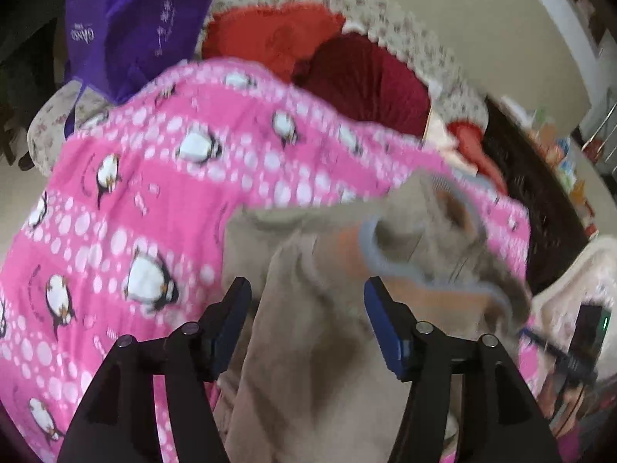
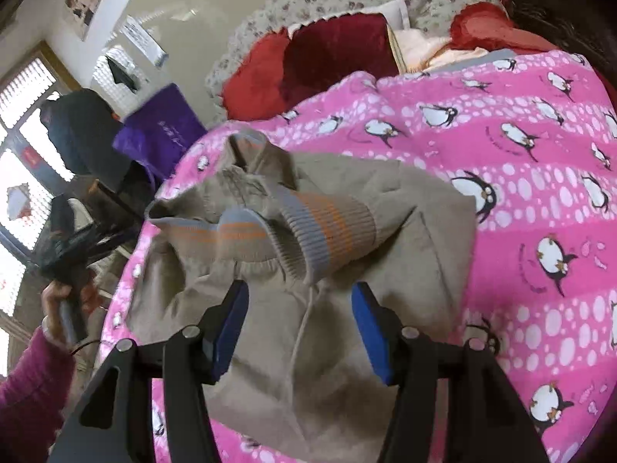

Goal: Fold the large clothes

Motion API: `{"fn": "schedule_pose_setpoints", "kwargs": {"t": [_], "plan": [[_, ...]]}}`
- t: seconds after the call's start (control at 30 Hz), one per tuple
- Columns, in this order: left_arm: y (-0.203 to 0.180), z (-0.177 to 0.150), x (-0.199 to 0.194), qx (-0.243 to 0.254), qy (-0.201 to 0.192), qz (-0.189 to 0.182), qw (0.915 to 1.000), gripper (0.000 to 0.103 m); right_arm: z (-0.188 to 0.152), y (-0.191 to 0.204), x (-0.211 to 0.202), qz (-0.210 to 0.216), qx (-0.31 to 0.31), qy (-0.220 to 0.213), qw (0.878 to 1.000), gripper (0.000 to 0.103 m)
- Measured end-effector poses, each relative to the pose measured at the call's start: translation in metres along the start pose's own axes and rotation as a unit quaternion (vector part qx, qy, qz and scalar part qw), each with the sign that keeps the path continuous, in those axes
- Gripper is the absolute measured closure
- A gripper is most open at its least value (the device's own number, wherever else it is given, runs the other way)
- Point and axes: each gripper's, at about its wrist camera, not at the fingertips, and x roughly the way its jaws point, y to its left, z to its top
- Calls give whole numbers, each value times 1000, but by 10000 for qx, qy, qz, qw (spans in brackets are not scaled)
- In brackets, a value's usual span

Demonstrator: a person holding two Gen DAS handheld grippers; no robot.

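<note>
Barely begun: beige garment (image 2: pixel 347 254) lies crumpled, unfolded on pink penguin blanket (image 2: pixel 540 200) on bed, w/ left tongs (image 1: pixel 306 301) & right tongs (image 2: pixel 299 305) both open, empty, above it.

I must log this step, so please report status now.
Left tool open, right tool open, both over the trousers. Trousers bunched on the pink blanket, not folded flat. Nothing in the way.

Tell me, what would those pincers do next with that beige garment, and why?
Probably lower the open right gripper and pinch the beige garment near its striped cuff: it lies crumpled on the pink penguin blanket, and neither gripper holds it.
</note>
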Motion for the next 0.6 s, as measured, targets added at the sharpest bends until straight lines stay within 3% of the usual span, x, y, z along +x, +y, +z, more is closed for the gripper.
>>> {"fn": "schedule_pose_setpoints", "kwargs": {"t": [0.1, 0.2, 0.23, 0.27, 0.3, 0.33, 0.43, 0.5, 0.6], "plan": [[3, -10, 18, 31, 249, 123, 9996, 54, 11, -8, 20, 26, 439, -95, 9990, 39], [5, -20, 38, 69, 476, 257, 9985, 54, 23, -18, 53, 126, 936, 154, 9954, 43], [4, -23, 46, 154, 589, 424, 9972, 56, 24, -20, 59, 85, 1036, 148, 9945, 49], [3, -25, 52, 236, 642, 613, 9958, 60, 29, -22, 65, 122, 1088, 122, 9939, 76], [2, -25, 55, 274, 622, 688, 9953, 75, 33, -22, 68, 95, 1055, 107, 9943, 92], [1, -22, 57, 344, 581, 705, 9952, 84, 40, -20, 67, 16, 1014, -5, 9948, 92], [-3, -7, 47, 465, 75, 806, 9956, 97, 61, -14, 55, 16, 864, -451, 9952, 93], [-1, 6, 40, 345, -238, 887, 9952, 99, 77, -11, 53, -61, 737, -658, 9951, 94], [9, 14, 47, -101, -142, 827, 9964, 99, 89, -16, 77, -584, 527, -574, 9952, 94]]}}
